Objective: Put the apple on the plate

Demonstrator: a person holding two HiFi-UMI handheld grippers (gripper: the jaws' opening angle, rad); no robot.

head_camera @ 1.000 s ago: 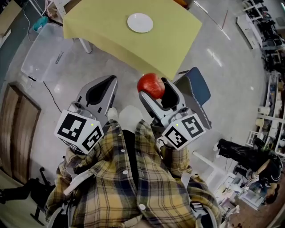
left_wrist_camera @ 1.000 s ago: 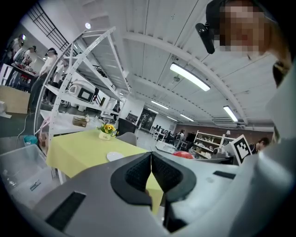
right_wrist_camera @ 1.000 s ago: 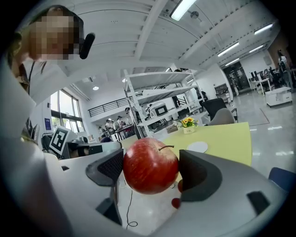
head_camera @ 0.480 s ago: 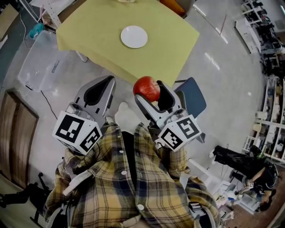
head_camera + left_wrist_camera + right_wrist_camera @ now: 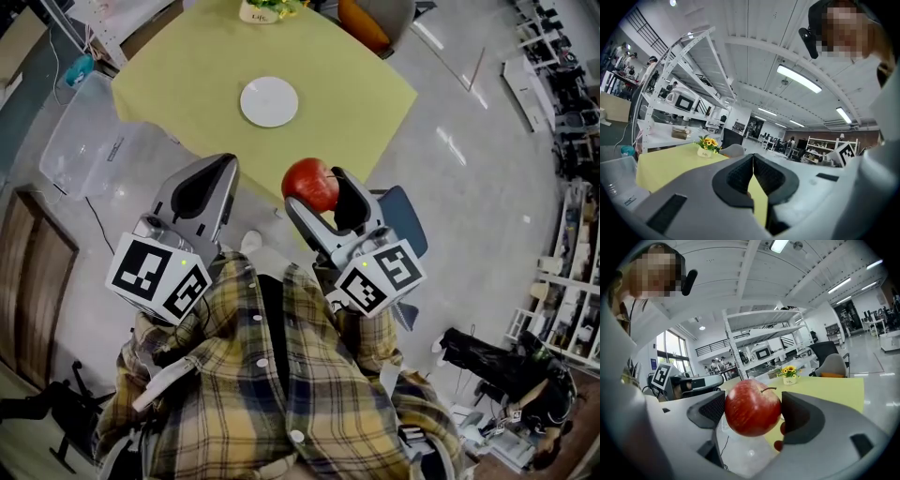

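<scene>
A red apple (image 5: 310,184) is held in the air by my right gripper (image 5: 317,187), shut on it just short of the table's near corner. In the right gripper view the apple (image 5: 752,408) fills the gap between the dark pads (image 5: 714,409). The white plate (image 5: 269,102) lies bare on the yellow table (image 5: 187,75), ahead of both grippers. My left gripper (image 5: 223,167) hovers at the left, level with the right one. Its jaws meet with nothing between them in the left gripper view (image 5: 753,158).
A small pot of yellow flowers (image 5: 267,9) stands at the table's far edge, next to an orange chair (image 5: 366,23). A clear plastic bin (image 5: 80,141) sits on the floor at the left. A blue chair (image 5: 403,220) stands close on the right.
The table and plate have slid nearer and lower in the head view as I come closer. Both grippers keep their pose, the apple still held.
</scene>
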